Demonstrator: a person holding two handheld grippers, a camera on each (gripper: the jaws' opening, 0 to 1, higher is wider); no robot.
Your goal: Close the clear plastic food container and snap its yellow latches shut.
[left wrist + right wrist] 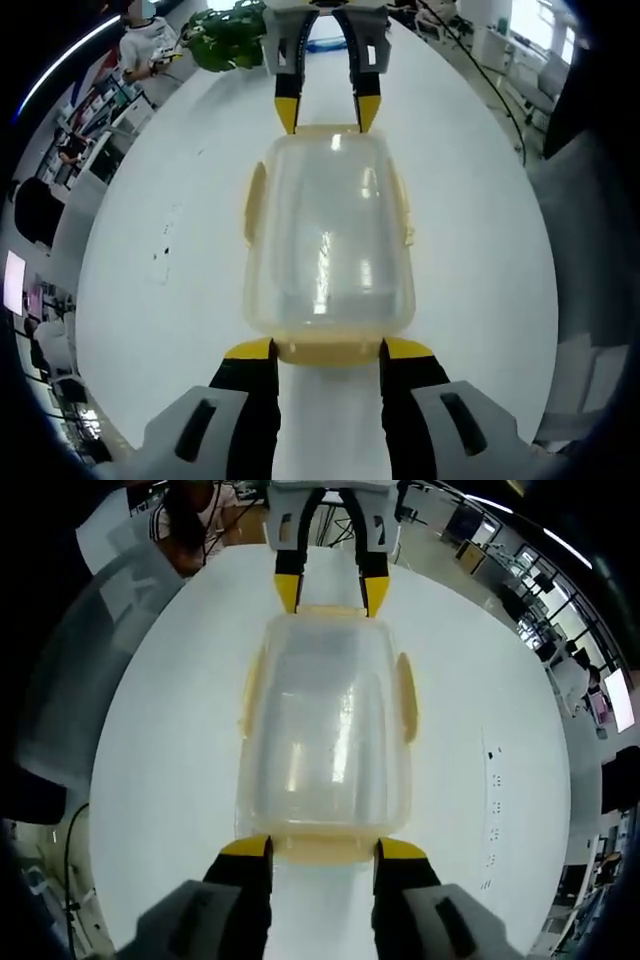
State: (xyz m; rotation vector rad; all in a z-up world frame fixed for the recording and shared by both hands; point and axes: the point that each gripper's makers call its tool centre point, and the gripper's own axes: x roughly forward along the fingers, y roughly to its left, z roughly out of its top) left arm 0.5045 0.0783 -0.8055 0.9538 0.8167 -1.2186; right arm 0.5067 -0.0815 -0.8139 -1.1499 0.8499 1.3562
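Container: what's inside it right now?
Through the clear lid, the container looks empty, resting on the white table; glare hides part of its floor. Both grippers flank its end latches.

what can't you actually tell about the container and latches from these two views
- Left gripper view: the near end latch sits low between the left gripper; snapped or not is unclear.
- Right gripper view: the same goes for its near latch at the right gripper.
- Container contents: glare on the lid obscures them.

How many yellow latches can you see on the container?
4 latches: one at each short end, between the tips of each gripper, and one on each long side.
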